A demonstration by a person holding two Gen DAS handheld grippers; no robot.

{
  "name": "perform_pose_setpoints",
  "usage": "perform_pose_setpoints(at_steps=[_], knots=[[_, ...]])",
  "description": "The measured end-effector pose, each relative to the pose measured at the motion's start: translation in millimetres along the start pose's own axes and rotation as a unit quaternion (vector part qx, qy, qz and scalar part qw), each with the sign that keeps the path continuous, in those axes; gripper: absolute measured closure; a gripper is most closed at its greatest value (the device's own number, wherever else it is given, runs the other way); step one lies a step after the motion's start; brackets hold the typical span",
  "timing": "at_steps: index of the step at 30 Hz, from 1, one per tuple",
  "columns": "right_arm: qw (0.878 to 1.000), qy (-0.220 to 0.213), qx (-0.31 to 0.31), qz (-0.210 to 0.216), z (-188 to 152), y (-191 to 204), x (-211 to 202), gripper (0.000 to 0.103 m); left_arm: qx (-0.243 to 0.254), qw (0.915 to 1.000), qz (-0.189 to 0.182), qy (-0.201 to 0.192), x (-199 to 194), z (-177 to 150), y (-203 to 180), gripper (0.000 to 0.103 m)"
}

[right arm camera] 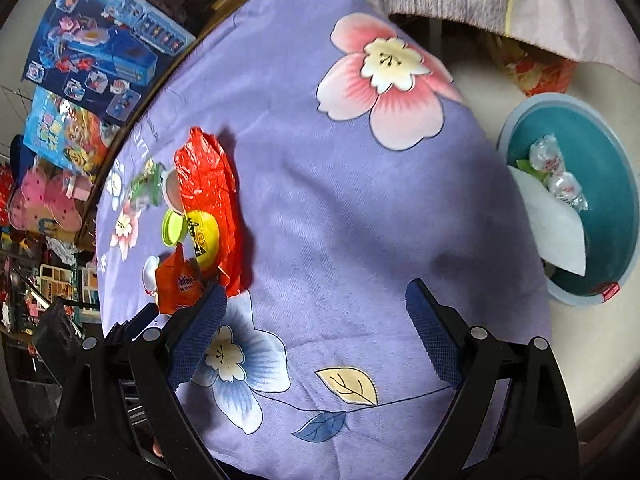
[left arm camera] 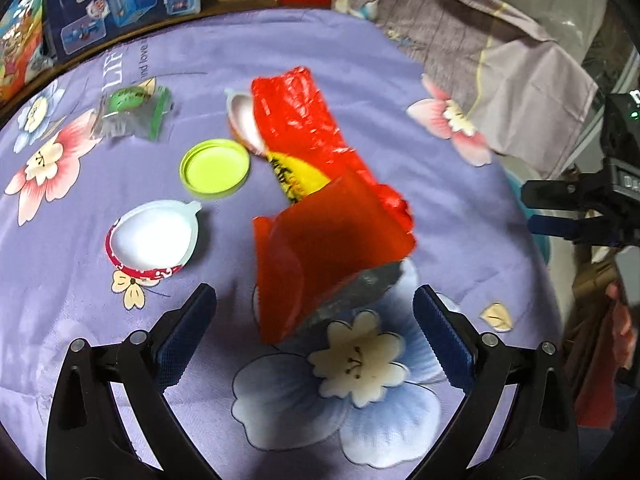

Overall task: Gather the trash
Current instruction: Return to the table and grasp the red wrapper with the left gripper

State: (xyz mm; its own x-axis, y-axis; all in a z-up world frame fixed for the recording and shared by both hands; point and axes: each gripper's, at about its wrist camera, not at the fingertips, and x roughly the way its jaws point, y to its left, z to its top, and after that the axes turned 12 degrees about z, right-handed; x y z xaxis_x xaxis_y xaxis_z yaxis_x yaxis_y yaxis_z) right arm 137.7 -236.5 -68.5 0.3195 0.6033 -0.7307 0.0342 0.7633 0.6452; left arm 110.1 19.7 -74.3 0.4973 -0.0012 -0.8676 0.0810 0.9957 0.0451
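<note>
My left tool (left arm camera: pixel 314 312) is spread wide, its blue pads on either side of an orange wrapper (left arm camera: pixel 320 256) that sits at the centre of the left wrist view on the purple floral bedsheet (left arm camera: pixel 440 208); I cannot tell whether the pads touch it. Behind it lies a long red snack bag (left arm camera: pixel 304 120) with a yellow patch. Left of that are a lime-green lid (left arm camera: pixel 215 166), a white foil lid with a red rim (left arm camera: pixel 154 236) at mid-left, and a green-and-clear wrapper (left arm camera: pixel 132 110) in the upper left. My right tool (right arm camera: pixel 314 316) is also open and holds nothing, over bare sheet. At the right edge of its view a teal basin (right arm camera: pixel 600 152) holds clear wrappers (right arm camera: pixel 556 172) and white paper (right arm camera: pixel 556 228).
</note>
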Motion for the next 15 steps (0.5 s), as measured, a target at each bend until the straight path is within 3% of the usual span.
perform_pose_setpoints(at_steps=[11, 15], knots=[[1.0, 0.015, 0.008, -0.006, 4, -6, 11, 0.016, 0.021, 0.999, 0.039, -0.005, 24, 4, -17, 0.004], [1.0, 0.02, 0.005, -0.008, 6, -2, 16, 0.016, 0.012, 0.9994, 0.031, 0.007, 33, 7, -15, 0.004]])
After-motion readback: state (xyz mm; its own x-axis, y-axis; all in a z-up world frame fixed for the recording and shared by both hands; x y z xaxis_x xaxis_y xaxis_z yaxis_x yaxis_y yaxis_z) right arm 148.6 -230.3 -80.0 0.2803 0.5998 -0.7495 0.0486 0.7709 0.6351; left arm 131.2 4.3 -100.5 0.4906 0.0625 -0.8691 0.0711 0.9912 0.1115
